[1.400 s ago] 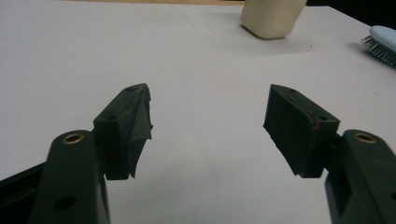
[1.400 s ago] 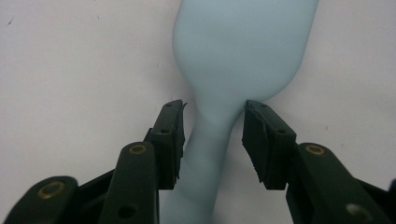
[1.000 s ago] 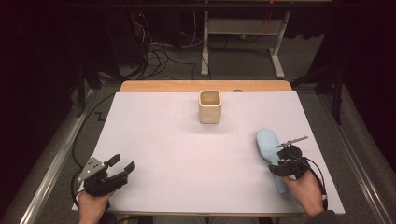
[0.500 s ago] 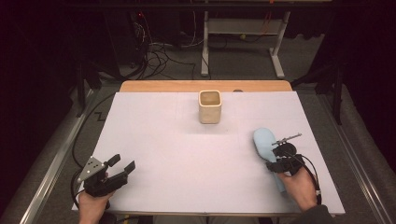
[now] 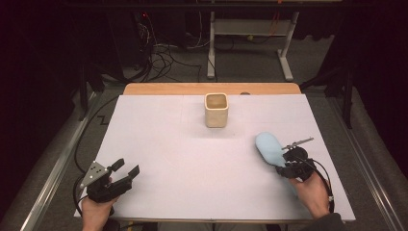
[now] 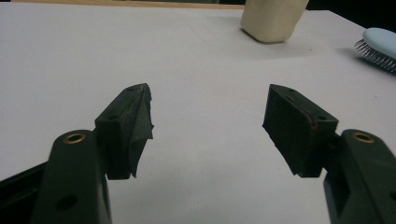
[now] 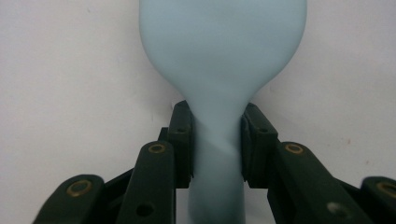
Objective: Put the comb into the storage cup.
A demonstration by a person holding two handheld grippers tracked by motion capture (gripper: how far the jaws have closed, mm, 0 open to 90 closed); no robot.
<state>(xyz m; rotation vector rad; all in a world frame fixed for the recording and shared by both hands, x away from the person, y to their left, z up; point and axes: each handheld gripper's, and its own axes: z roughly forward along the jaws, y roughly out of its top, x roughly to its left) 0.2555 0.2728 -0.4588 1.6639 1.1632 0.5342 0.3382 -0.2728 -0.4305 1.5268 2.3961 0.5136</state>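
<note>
Hairbrush (image 7: 223, 51) head cut off at top edge of right gripper view, handle end at bottom. Left gripper view: beige cup (image 6: 272, 19) cropped at top, brush cropped right. High view: handle hidden under right gripper (image 5: 287, 166).

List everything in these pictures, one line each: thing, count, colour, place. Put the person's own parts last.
hairbrush: one, pale blue, right side of the sheet, bristles facing down, neck between the right claw's jaws
cup: one, cream, squarish, upright at the far middle of the sheet
white sheet: one, covers the table top
table: one, wooden edge showing along the far side
metal frame: one, grey, on the floor beyond the table
cables: several, black, on the floor at far left
left claw: one, black, near left corner, jaws apart, holding nothing
right claw: one, black, closed on the hairbrush neck
hands: two, at the near edge
</note>
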